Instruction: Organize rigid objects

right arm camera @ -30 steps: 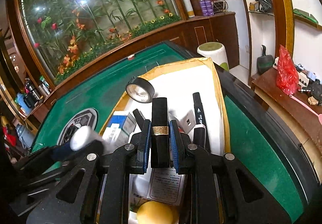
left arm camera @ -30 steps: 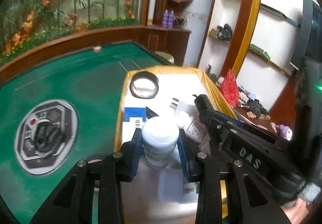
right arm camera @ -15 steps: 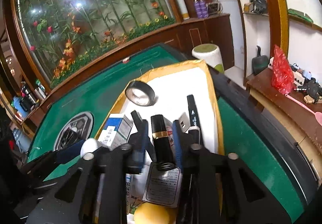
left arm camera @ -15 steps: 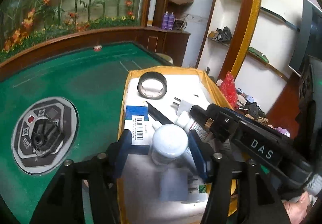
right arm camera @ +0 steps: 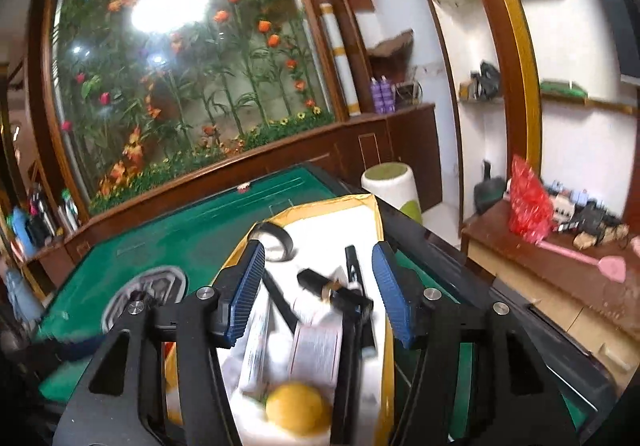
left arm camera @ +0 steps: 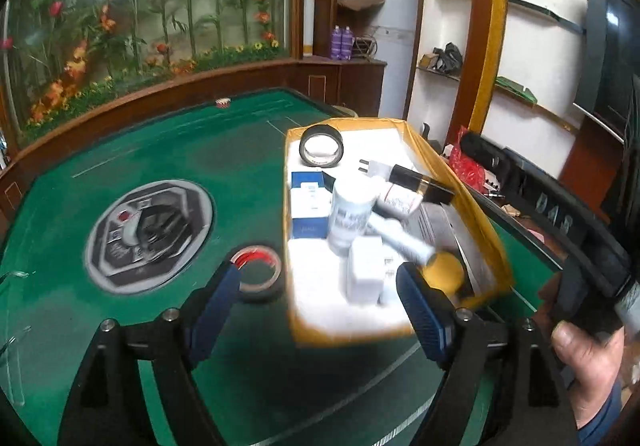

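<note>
- Left gripper point(left arm camera: 320, 288): jaws wide apart and opening; blue pads point(left arm camera: 216, 300) touch nothing. In the gap lies the near end of the box, well below the pads.
- Right gripper point(right arm camera: 319, 288): jaws about half apart and opening; nothing clamped. The black tube with gold band point(right arm camera: 334, 292) lies loose in the box, seen between the pads but clear of both.
- Box point(left arm camera: 486, 230): shallow, yellow-walled, white-lined, on the green table point(left arm camera: 168, 161) toward its right edge.
- Contents, left wrist view: white bottle point(left arm camera: 350, 215) upright near the middle; black tape roll point(left arm camera: 321, 146) at the far end; blue-and-white carton point(left arm camera: 307, 205) along the left wall; white plug adapter point(left arm camera: 374, 167) beyond the bottle; black tube with gold band lying across a labelled white bottle point(left arm camera: 400, 199); yellow ball point(left arm camera: 444, 270) at the near right; white block point(left arm camera: 365, 272) beside the ball.
- Black marker point(right arm camera: 354, 266), in the right wrist view, lies lengthwise near the right wall of the box.
- Red-cored tape roll point(left arm camera: 256, 272) lies on the table just outside the box's left wall, near the left pad.
- A hand point(left arm camera: 588, 370) grips the right gripper's handle at the lower right of the left wrist view.
</note>
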Available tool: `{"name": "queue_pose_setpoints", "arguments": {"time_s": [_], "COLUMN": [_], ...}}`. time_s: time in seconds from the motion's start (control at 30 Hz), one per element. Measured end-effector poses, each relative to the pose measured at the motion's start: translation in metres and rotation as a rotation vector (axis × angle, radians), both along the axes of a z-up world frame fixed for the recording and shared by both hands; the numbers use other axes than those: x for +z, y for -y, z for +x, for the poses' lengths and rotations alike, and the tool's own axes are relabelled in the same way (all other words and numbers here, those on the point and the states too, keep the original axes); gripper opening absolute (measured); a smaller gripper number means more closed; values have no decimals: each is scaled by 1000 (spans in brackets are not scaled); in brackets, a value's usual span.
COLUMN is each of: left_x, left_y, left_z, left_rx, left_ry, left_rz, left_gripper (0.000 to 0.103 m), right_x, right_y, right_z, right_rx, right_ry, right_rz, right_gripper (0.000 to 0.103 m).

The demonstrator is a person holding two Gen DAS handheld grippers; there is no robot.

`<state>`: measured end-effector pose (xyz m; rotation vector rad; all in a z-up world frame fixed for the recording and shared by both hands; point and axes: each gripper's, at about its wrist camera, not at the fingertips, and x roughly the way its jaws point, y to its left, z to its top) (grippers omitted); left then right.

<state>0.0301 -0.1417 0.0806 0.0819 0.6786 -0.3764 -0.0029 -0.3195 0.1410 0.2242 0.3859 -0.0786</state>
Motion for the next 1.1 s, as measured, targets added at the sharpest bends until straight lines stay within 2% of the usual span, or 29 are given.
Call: {"name": "queue_pose_setpoints", "arguments": {"time_s": [0.1,0.13,0.2,0.27,0.4,0.5,0.6,1.1], "left_x": [-3,-5,-7,-7,-4,-1,-2,-5], "left_y": [-4,-4,-2,-1,-2,-11,-17,-16], "left_z": [-18,-23,-31,-36,-53,-56,-56,-56], "left_rx": [-31,-32,-23,-23,4,54,79,70], "left_ry": [-12,-17,-20,-23,50,77,90,89], "left_rz": [33,62,109,151,228,230,240,255], "left_gripper": [85,85,85,85,85,85,85,85], "right_x": [-4,-4,-4,-3,-2,-6,-10,-13], "right_y": [-13,-16,-20,-22,-30,-40,-42,-45], "right_z": [-26,-32,-46,-56,-68,-70,-67,-64], "right_rx": [51,62,71,66,72,67,72,73], "right_ry": [-1,-8,14,15,0,-29,-59,-77], "right_rz": [-14,-14,-19,-30,-41,-79,-52,-18], "right_gripper": [58,64,70,70,70,70,70,70]}}
